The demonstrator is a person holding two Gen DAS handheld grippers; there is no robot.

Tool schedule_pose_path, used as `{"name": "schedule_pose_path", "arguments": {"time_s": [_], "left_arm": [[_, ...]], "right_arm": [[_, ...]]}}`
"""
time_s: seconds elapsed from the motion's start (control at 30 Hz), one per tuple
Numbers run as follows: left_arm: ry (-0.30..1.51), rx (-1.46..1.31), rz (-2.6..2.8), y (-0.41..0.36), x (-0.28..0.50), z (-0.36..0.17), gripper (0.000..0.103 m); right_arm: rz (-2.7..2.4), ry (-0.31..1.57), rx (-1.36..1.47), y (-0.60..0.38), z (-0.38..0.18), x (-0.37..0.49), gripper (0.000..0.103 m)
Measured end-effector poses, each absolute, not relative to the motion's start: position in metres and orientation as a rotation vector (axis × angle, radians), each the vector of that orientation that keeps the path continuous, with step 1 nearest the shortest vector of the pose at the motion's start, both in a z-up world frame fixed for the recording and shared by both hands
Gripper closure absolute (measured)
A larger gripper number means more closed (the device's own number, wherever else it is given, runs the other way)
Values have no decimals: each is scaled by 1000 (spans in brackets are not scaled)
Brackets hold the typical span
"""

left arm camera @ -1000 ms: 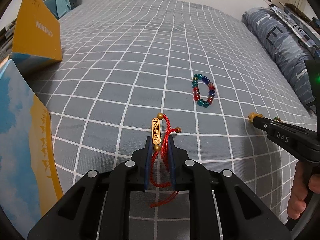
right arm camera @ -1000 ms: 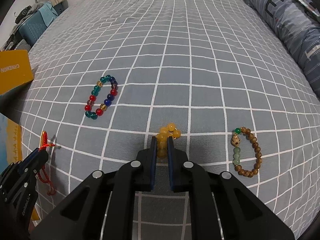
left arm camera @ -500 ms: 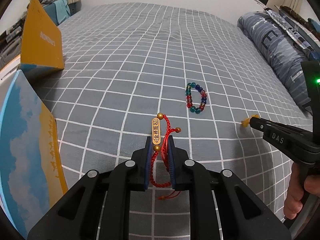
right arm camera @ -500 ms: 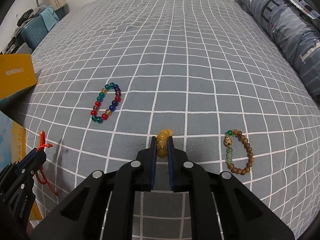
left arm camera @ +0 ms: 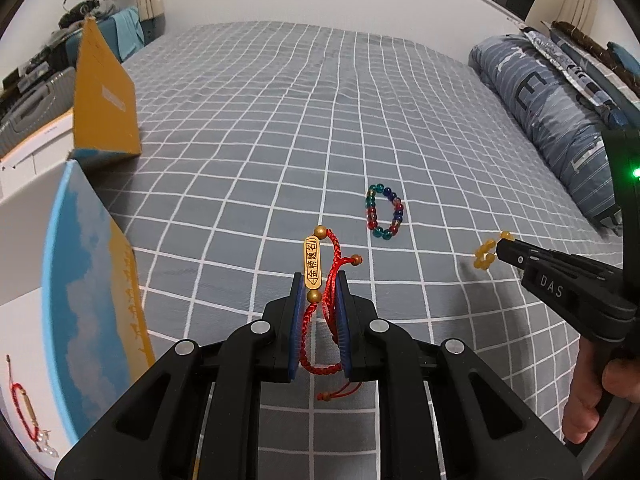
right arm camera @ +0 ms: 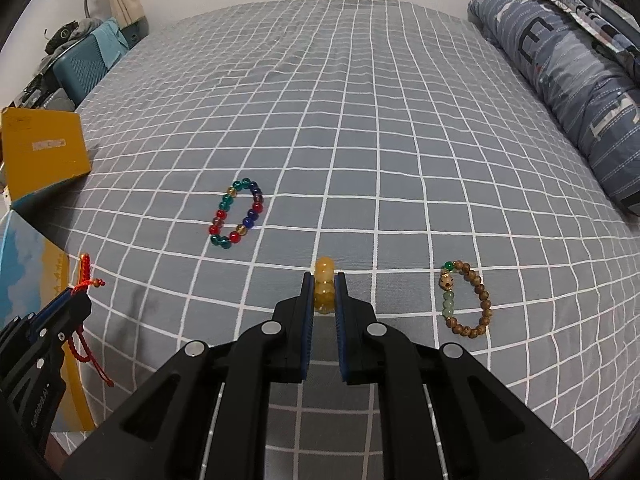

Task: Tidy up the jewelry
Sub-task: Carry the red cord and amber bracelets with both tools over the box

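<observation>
- While both bracelets hang clear of the bed (left arm camera: 280,128), we hold the left gripper (left arm camera: 319,292) clamped on the red cord bracelet (left arm camera: 328,280), its gold tag pointing forward along the fingers.
- Our right gripper (right arm camera: 324,292) is nearly closed on the yellow bead bracelet (right arm camera: 324,284).
- To our left the open box (left arm camera: 92,280) stands just beside the left gripper, so that hand is nearer to it; another red bracelet (left arm camera: 24,412) already lies inside.
- Two bracelets remain on the bed: the multicoloured one (right arm camera: 236,212) ahead-left, the wooden one (right arm camera: 466,300) to the right.
- Compared with a second earlier, both grippers have risen, and the yellow beads have come off the bed.
</observation>
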State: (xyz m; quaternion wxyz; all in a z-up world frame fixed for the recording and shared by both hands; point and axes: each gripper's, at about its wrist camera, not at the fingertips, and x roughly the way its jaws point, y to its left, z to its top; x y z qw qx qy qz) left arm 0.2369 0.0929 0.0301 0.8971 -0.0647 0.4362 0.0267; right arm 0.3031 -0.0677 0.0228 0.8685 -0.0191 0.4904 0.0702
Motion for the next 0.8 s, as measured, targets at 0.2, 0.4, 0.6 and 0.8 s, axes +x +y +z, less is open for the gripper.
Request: {"name": "schedule_pose_path", "arguments": {"time_s": [0.2,0.4,0.6,0.8], "left_arm": [[875,-133,57,94,227,43,89],[856,-131,64,97,218,53,89],[827,-115,74,99,207,67,89],[806,-95,78,100,195,76,89]], "right_arm": [[156,996,-49,-64,38,292,94],[160,959,-58,-59,53,278,94],[158,931,-60,-55,63,263,94],[160,908,-66,-52,70,249,94]]}}
